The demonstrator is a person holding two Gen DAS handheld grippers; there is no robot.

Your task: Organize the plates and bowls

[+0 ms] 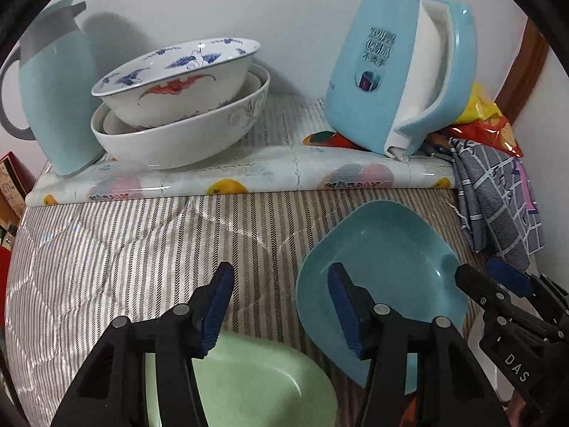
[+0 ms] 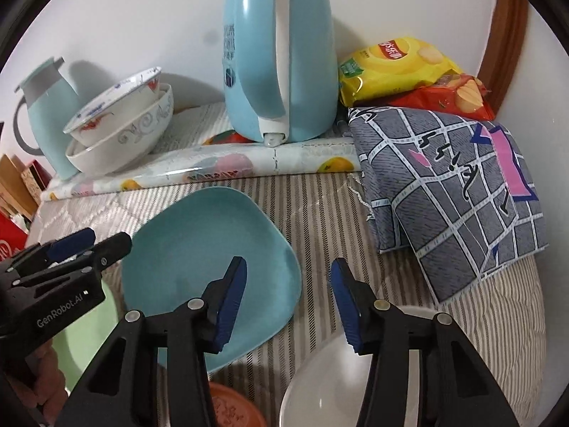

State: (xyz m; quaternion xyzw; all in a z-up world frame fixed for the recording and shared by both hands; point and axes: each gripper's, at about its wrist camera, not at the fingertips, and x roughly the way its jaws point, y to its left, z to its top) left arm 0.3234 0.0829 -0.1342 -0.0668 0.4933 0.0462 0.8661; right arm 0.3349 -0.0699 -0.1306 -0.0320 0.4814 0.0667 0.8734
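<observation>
Two grippers hover with jaws parted and empty: the left gripper (image 1: pixel 281 306) over the green plate (image 1: pixel 249 384), the right gripper (image 2: pixel 288 302) between the blue plate (image 2: pixel 199 249) and white bowl (image 2: pixel 320 391), where a careless pinch could skid dishes across the striped bedding (image 1: pixel 106 249).

Green plate (image 1: pixel 256 384): lower part cut off by the frame edge, left side hidden behind the left gripper's fingers (image 1: pixel 217 306). White bowl (image 2: pixel 320 388): cut off at the bottom, partly masked by the right gripper's fingers (image 2: pixel 346 307). Orange dish (image 2: pixel 234 409): only its upper rim in frame. Inner bowls (image 1: pixel 117 121) of the stack: mostly concealed by the outer ones. Kettle (image 2: pixel 281 57): top cropped. Red box (image 1: pixel 10 185): cut off at the left edge.
</observation>
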